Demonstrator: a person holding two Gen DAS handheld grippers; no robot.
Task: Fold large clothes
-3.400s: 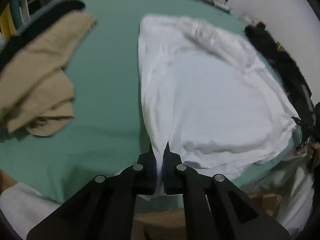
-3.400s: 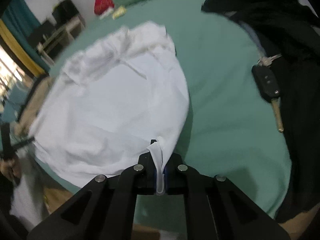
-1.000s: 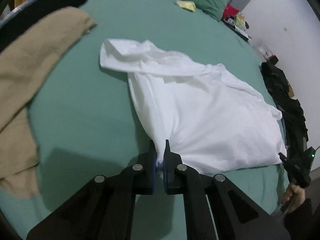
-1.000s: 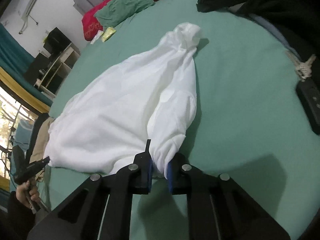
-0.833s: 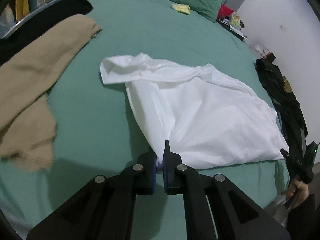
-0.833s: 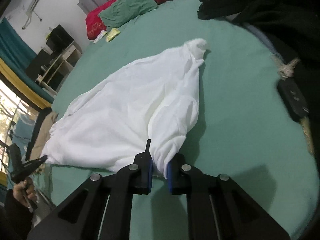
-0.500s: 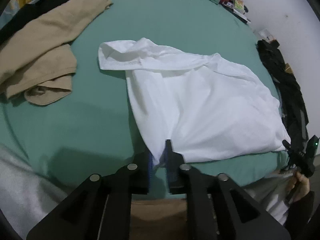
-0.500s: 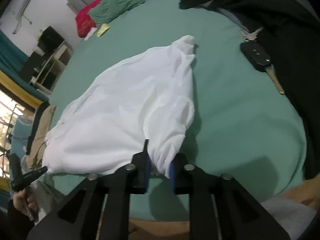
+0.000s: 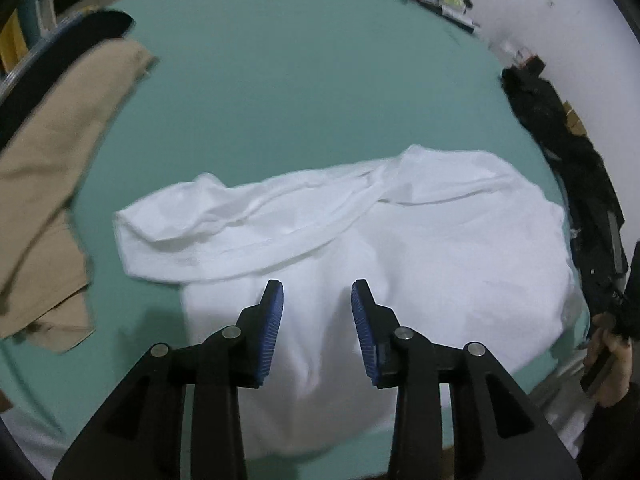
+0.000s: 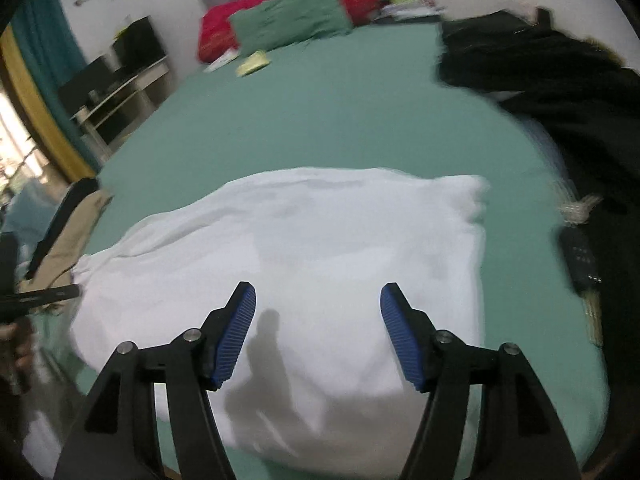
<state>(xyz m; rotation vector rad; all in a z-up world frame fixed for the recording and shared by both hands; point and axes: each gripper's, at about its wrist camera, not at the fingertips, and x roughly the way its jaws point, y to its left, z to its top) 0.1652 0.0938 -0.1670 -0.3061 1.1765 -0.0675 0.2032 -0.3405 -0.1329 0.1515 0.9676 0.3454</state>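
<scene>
A large white shirt (image 9: 420, 248) lies spread on the green bedsheet (image 9: 280, 92), one sleeve reaching out to the left in the left wrist view. My left gripper (image 9: 317, 292) hovers over the shirt's near left part. Its jaws are opening and no cloth is between the blue pads. In the right wrist view the same white shirt (image 10: 320, 240) fills the middle, and my right gripper (image 10: 318, 294) hangs above its near edge. Those jaws are opening wide too, with nothing pinched.
A tan garment (image 9: 44, 168) lies at the bed's left side. Black clothing (image 10: 560, 92) is heaped on the right, with a car key and key ring (image 10: 580, 256) beside it. Green and red pillows (image 10: 288, 20) sit at the far end. The bed's near edge runs just below the shirt.
Both grippers have let go of the shirt's corners and spread their jaws. The cloth has dropped flat onto the bed, and both grippers have lifted above it.
</scene>
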